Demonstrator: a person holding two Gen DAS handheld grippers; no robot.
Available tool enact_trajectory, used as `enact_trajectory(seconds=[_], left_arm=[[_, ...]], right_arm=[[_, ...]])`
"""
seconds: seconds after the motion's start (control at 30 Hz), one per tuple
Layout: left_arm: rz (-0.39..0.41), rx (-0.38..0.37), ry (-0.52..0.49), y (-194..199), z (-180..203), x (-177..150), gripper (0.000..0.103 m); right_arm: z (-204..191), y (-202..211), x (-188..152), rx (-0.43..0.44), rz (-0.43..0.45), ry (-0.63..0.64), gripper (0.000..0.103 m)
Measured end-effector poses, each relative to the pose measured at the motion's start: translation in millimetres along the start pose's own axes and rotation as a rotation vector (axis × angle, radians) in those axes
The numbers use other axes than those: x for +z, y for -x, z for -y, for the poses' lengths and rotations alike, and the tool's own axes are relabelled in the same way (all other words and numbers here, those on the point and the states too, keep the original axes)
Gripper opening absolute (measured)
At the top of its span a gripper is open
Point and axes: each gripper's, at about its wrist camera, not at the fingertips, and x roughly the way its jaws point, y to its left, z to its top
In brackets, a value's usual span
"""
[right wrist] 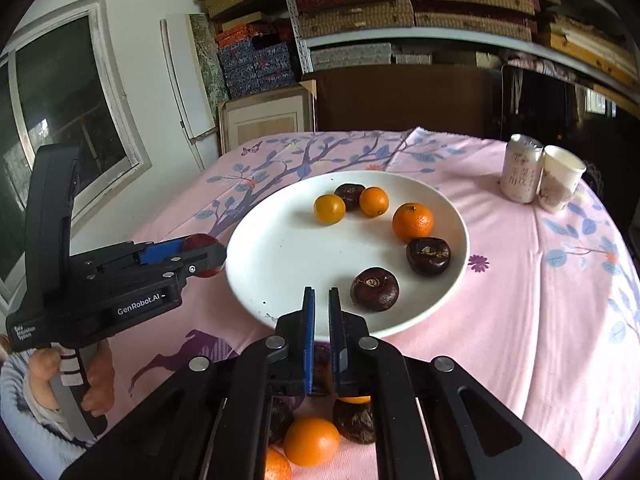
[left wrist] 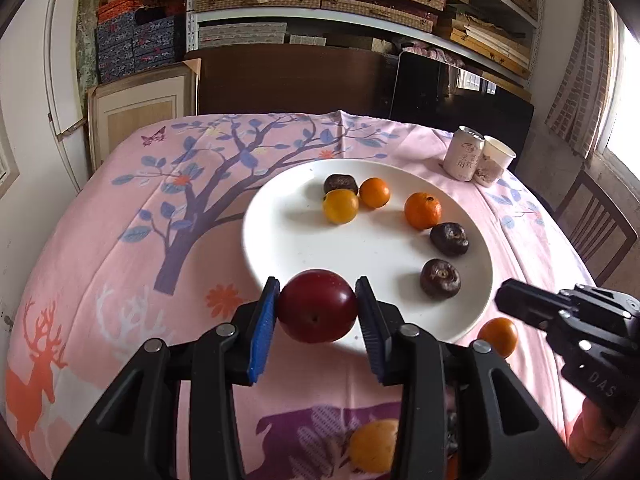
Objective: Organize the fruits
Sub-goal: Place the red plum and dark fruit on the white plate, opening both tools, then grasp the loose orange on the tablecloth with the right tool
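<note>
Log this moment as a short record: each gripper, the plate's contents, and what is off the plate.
left gripper: shut on red plum, at the near rim of the white plate
right gripper: fingers nearly together, nothing between them
on plate: three orange citrus fruits, three dark brown fruits
off plate: more orange and dark fruits on the pink tablecloth near the grippers
far right: drink can beside paper cup

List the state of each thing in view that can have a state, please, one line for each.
left gripper: shut on the red plum.
red plum: held at the plate's near rim.
right gripper: nearly shut, holding nothing.
white plate: bears six fruits.
can: upright.
paper cup: upright, beside the can.
</note>
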Motion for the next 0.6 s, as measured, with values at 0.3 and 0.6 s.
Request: enact_trajectory(seconds=[0.3,0.6], left_arm=[[-0.022,-0.046,-0.031,-21,8,-9,0.039],[0.017,-0.069,-0.036,-4,9,-9,0.039]], right_arm=[[28,23,-18,-0.092,0.002,0.026,0.068],[83,10,-32,-0.368,-0.005,0.051,0.068]])
